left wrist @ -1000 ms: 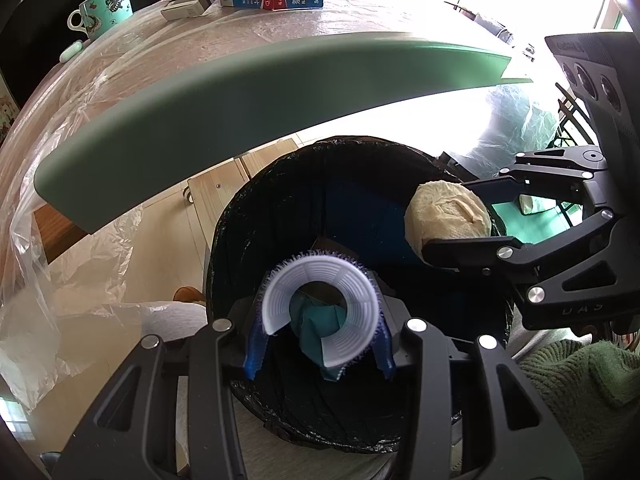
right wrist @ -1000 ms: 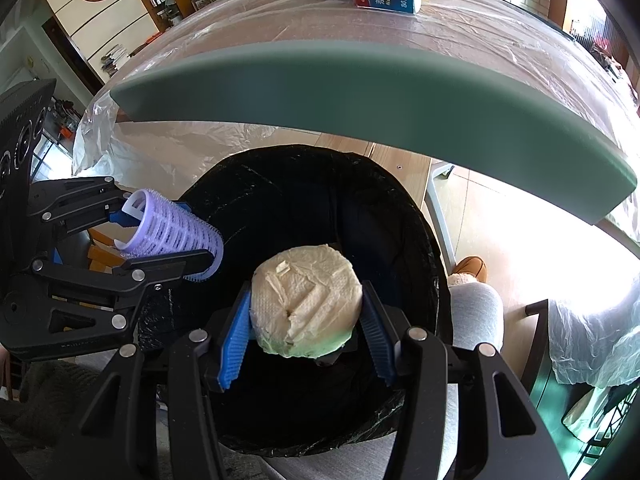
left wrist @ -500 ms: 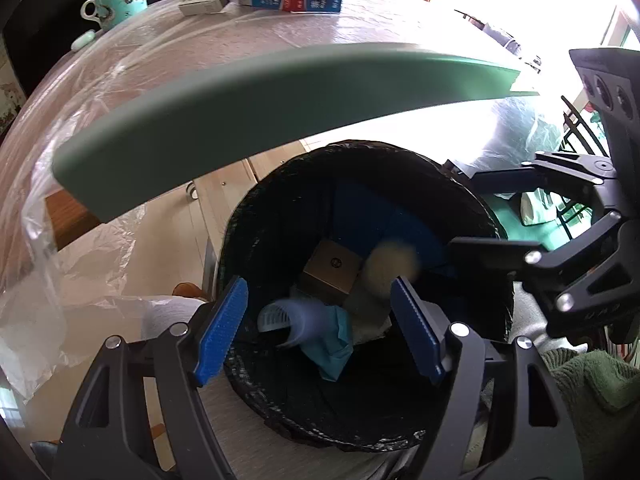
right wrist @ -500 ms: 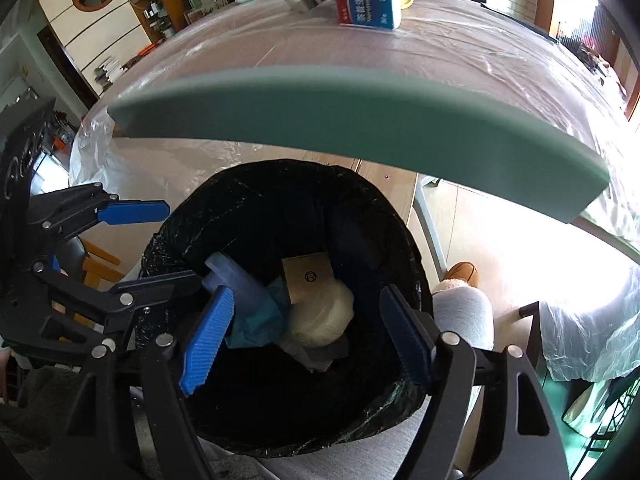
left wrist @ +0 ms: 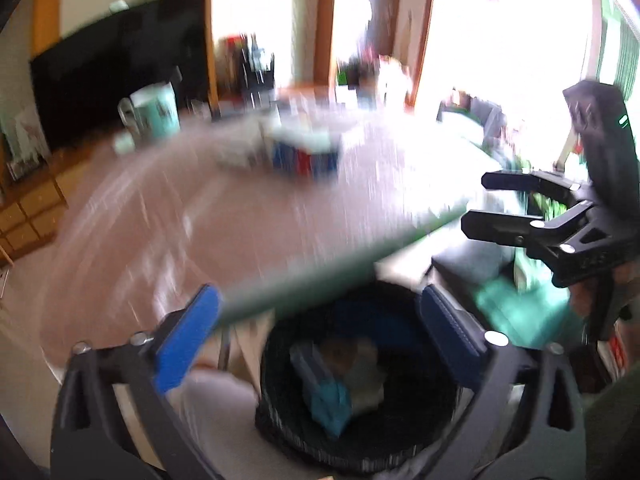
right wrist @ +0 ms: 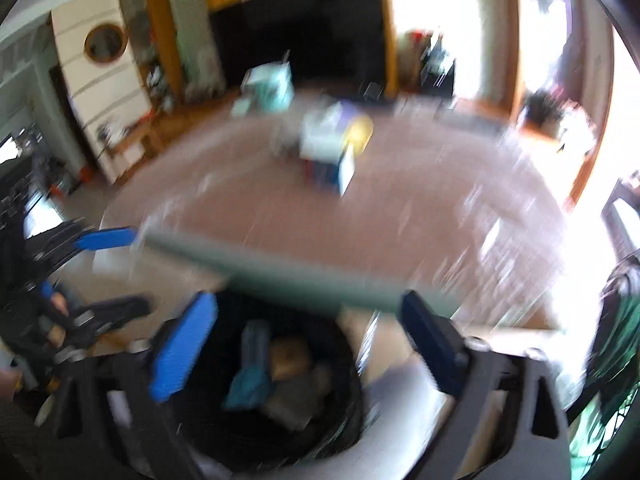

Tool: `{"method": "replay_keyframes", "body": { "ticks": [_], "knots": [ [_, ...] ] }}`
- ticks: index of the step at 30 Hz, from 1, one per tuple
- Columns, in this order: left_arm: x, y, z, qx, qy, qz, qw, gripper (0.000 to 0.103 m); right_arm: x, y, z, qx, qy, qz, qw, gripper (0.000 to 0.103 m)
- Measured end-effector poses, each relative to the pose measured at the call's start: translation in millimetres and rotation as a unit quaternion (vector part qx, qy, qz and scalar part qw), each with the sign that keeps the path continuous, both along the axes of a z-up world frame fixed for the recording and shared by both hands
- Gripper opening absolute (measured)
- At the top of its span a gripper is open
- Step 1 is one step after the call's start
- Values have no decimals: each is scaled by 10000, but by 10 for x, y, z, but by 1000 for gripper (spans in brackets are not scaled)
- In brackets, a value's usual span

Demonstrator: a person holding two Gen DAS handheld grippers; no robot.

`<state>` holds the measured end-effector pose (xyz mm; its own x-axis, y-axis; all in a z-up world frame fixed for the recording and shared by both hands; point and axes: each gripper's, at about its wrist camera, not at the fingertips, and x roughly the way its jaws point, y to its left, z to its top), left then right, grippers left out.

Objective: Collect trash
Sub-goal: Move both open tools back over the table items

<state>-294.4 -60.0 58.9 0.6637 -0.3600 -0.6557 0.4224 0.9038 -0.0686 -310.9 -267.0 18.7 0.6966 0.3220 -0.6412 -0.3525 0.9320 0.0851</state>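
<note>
A bin with a black liner (left wrist: 280, 436) (right wrist: 224, 440) stands below the table's green edge (left wrist: 300, 288). Inside lie a pale purple roller (left wrist: 304, 360), a teal scrap (left wrist: 328, 400), a crumpled paper ball (right wrist: 296, 396) and a brown box (right wrist: 288, 356). My left gripper (left wrist: 320, 300) hangs above the bin, jaws opening wide with nothing between them. My right gripper (right wrist: 308, 304) is beside it, also opening and holding nothing. Each shows in the other's view: the right gripper (left wrist: 476, 202) and the left gripper (right wrist: 112, 272). Both views are blurred.
The table (left wrist: 200, 232) is covered with a clear plastic sheet. At its far side stand a teal mug (left wrist: 154, 110) (right wrist: 268, 84) and a blue and red carton (left wrist: 304, 154) (right wrist: 328, 148). A grey trouser leg (right wrist: 400, 400) is next to the bin.
Both grippers let go: the purple roller and the paper ball dropped into the bin. The jaws spread wide, and both grippers rose and tilted up, bringing the tabletop into view.
</note>
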Motion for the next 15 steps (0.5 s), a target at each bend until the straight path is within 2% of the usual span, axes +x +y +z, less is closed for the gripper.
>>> {"method": "replay_keyframes", "body": {
  "ticks": [3, 6, 8, 11, 13, 15],
  "knots": [
    [217, -78, 90, -10, -31, -14, 10000, 101, 380, -38, 222, 88, -143, -202, 9997, 99],
    [503, -219, 63, 162, -51, -57, 9998, 101, 909, -43, 292, 295, 20, -63, 9995, 99],
    [696, -293, 26, 100, 246, -24, 9996, 101, 1252, -42, 278, 174, 86, -263, 9995, 99],
    [935, -375, 12, -132, 459, 65, 9988, 101, 1760, 26, 190, -208, 225, -384, 9988, 98],
    [1113, -450, 15, -238, 525, 152, 9982, 101, 2006, 92, 66, -488, 342, -382, 9975, 90],
    [1264, -522, 8, -309, 559, 201, 9978, 101, 2273, 124, -77, -647, 612, -299, 9956, 74]
  ]
}}
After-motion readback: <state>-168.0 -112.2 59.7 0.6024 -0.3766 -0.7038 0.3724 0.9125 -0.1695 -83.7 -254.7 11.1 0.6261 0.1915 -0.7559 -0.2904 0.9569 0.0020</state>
